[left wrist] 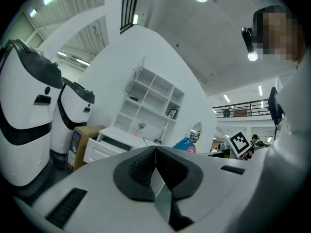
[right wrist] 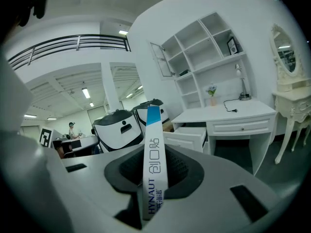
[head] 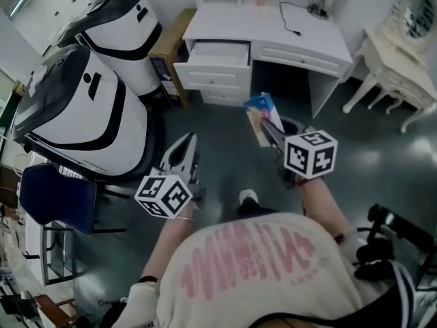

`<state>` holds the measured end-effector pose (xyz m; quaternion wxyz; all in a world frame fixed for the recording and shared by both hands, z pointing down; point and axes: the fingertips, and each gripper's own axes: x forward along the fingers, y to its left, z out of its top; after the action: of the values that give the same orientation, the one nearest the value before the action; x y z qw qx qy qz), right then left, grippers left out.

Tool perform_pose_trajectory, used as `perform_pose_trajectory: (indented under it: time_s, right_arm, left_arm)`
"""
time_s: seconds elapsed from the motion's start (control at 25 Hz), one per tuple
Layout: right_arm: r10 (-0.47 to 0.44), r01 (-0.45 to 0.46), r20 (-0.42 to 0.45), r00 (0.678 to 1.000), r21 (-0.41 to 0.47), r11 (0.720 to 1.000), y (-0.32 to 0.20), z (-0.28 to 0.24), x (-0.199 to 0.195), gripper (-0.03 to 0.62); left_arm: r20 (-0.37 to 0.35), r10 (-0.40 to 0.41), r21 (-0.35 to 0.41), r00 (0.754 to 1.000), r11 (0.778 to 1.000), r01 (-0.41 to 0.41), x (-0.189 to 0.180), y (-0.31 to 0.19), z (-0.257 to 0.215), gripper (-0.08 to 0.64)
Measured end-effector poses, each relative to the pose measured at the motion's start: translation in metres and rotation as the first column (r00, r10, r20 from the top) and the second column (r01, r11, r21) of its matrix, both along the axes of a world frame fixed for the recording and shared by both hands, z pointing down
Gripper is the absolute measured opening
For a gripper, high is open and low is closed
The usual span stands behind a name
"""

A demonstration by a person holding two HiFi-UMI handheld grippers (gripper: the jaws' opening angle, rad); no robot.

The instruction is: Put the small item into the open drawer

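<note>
Left gripper (head: 185,147): jaws pressed together, empty. Right gripper (right wrist: 154,174): clamped on the small box (right wrist: 152,130), edge-on, above the floor (head: 225,142), well short of the open drawer (head: 217,55) in the white desk (head: 273,26).

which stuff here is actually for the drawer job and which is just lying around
For the job: small box, right gripper, open drawer, white desk.
Just lying about: white machines, cardboard carton, blue chair, dressing table.
</note>
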<state>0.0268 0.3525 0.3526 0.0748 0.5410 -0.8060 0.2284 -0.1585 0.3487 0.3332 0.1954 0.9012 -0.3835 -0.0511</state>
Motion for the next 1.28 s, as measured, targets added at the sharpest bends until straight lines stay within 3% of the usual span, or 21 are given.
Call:
perform_pose_trajectory:
  time_s: [0.32, 0.52, 0.72, 0.92, 1.28]
  right_arm:
    - [-0.065, 0.066, -0.027, 0.998, 0.03, 0.997, -0.118, -0.022, 0.031, 0.089]
    - [-0.101, 0.103, -0.036, 0.994, 0.052, 0.993, -0.167, -0.031, 0.049, 0.089]
    - [-0.098, 0.098, -0.029, 0.995, 0.0, 0.995, -0.192, -0.008, 0.064, 0.089]
    - [-0.109, 0.108, -0.014, 0.994, -0.045, 0.993, -0.214, 0.019, 0.068, 0.089]
    - [-0.087, 0.082, -0.038, 0.996, -0.099, 0.992, -0.276, 0.047, 0.075, 0.089]
  left_arm:
    - [-0.036, -0.054, 0.082, 0.998, 0.995, 0.057, 0.037, -0.111, -0.034, 0.029]
    - [-0.063, -0.059, 0.093, 0.996, 0.994, 0.065, 0.061, -0.155, -0.038, 0.029]
    - [-0.04, -0.045, 0.025, 0.998, 0.999, 0.046, 0.076, -0.177, -0.011, 0.029]
    - [-0.043, -0.085, -0.041, 0.995, 0.996, 0.084, 0.074, -0.202, 0.018, 0.029]
    - [-0.048, -0.058, -0.081, 0.997, 0.995, 0.054, 0.085, -0.273, 0.047, 0.029]
